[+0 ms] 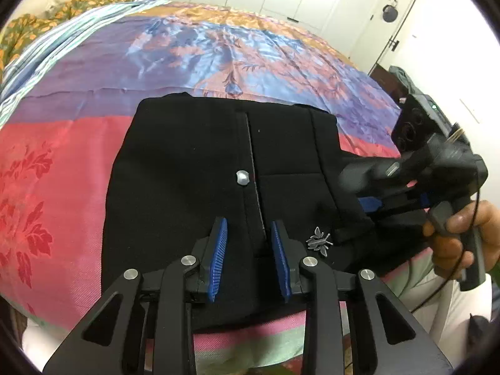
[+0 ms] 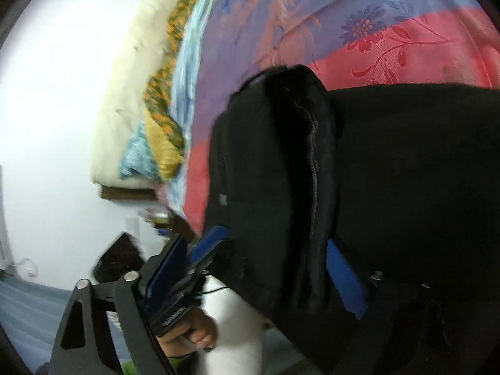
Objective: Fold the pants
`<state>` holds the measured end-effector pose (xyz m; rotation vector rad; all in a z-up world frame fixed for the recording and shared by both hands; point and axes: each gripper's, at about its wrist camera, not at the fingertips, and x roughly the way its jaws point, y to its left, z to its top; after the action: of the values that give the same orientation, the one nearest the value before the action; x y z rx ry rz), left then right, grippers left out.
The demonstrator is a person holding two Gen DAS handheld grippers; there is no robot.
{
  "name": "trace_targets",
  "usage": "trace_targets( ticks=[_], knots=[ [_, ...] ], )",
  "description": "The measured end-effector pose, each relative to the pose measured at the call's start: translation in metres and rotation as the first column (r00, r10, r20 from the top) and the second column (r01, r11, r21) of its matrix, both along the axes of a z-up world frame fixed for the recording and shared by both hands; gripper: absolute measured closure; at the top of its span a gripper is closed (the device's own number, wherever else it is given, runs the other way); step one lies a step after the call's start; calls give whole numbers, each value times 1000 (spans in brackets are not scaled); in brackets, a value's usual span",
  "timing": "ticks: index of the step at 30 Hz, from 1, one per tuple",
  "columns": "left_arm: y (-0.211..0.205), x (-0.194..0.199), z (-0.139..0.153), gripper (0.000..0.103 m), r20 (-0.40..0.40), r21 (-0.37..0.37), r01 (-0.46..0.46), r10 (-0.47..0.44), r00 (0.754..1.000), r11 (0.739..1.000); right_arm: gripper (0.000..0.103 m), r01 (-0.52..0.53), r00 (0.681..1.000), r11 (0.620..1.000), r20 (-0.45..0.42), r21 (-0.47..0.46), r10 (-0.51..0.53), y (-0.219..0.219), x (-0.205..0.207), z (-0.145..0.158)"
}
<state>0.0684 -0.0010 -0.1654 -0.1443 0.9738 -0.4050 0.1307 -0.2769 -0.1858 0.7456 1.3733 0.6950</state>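
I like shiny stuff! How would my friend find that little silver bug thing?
Look at the colourful bedspread, then the black pants lying on it. The silver bug pin sits beside the left gripper; unlike the round silver button, it has wings.

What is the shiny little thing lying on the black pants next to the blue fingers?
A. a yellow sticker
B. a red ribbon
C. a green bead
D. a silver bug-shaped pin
D: in the left wrist view a small silver pin shaped like an insect lies on the black pants, just to the right of the left gripper, whose blue fingers stand apart.
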Motion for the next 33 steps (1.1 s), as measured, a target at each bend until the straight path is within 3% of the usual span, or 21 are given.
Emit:
trace_targets(
  ticks=[1, 3, 4, 5, 6, 7, 9, 11, 13, 16, 21, 25, 28, 31, 33],
  knots=[
    [1, 0, 0, 73, -1, -5, -3, 3, 1000, 1000, 34, -15, 1000, 999, 8, -31, 15, 4, 2, 0],
    [0, 0, 0, 72, 7, -2, -5, 5, 1000, 1000, 37, -13, 1000, 1000, 1, -7, 13, 11, 1, -3],
    [-1, 0, 0, 66, 12, 0, 0, 0, 1000, 1000, 40, -13, 1000, 1000, -3, -1, 13, 16, 0, -2],
    [-2, 0, 1, 61, 16, 2, 7, -7, 1000, 1000, 49, -27, 1000, 999, 15, -34, 27, 24, 0, -1],
    [-5, 0, 4, 50, 12, 10, 24, -24, 1000, 1000, 64, -52, 997, 994, 49, -94, 57, 32, -1, 3],
    [-6, 0, 9, 44, -1, 22, 34, -34, 999, 999, 66, -68, 994, 990, 81, -124, 78, 39, 1, 7],
    [1, 1, 27, 44, -14, 5, 15, -15, 1000, 1000, 76, -73, 986, 989, 142, -127, 91, 45, -2, 21],
    [22, -1, 53, 43, 8, -89, -28, 29, 1000, 996, 80, -38, 982, 998, 181, -40, 44, 38, -4, 40],
    [43, -4, 75, 30, 44, -150, -68, 76, 996, 986, 81, -2, 975, 999, 223, 44, -7, 25, -9, 67],
    [76, -9, 101, 25, 99, -199, -144, 166, 981, 969, 82, 34, 961, 993, 268, 114, -64, -4, -16, 100],
    [89, -9, 92, 25, 63, -211, -189, 206, 976, 959, 83, 108, 949, 987, 283, 117, -137, -76, -38, 125],
    [69, -8, 71, 25, -1, -193, -157, 159, 987, 969, 83, 207, 949, 977, 232, 57, -215, -136, -57, 108],
    [48, -10, 69, 25, 3, -170, -104, 106, 994, 980, 83, 257, 948, 966, 187, 31, -258, -157, -69, 84],
    [16, -11, 65, 25, 8, -104, -17, 18, 1000, 994, 83, 300, 940, 954, 162, 14, -299, -177, -75, 57],
    [-3, -8, 58, 24, -9, -54, 29, -30, 1000, 998, 83, 301, 942, 951, 179, -67, -285, -177, -80, 39]
  ],
)
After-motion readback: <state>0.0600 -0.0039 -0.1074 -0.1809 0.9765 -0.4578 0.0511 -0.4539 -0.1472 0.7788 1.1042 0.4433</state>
